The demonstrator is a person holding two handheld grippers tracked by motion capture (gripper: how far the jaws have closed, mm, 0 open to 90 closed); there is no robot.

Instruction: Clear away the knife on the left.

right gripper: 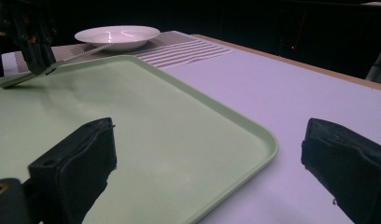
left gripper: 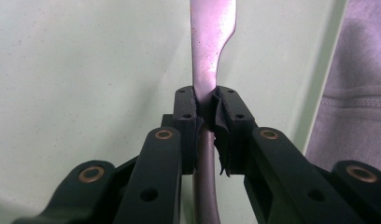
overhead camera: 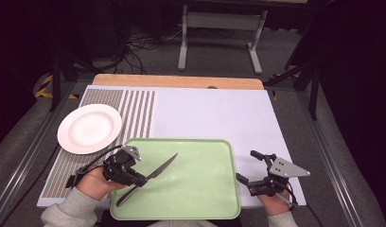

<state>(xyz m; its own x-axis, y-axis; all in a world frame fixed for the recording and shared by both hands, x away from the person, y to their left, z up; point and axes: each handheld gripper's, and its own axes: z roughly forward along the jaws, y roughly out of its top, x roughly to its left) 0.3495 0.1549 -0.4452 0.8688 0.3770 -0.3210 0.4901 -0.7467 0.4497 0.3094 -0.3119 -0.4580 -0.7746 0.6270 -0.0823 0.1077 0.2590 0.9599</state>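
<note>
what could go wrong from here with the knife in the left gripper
The left gripper pinches the knife at the narrow neck between handle and blade, so it may pivot or slip onto the green tray. The pad lining on one jaw looks torn, which could weaken the hold. Swinging the blade toward the plate may knock it.

Two black jaws of the right gripper stand wide apart over the near corner of a pale green tray. At far left, the left gripper grips a knife above the tray; behind, a white plate sits on a striped mat
</note>
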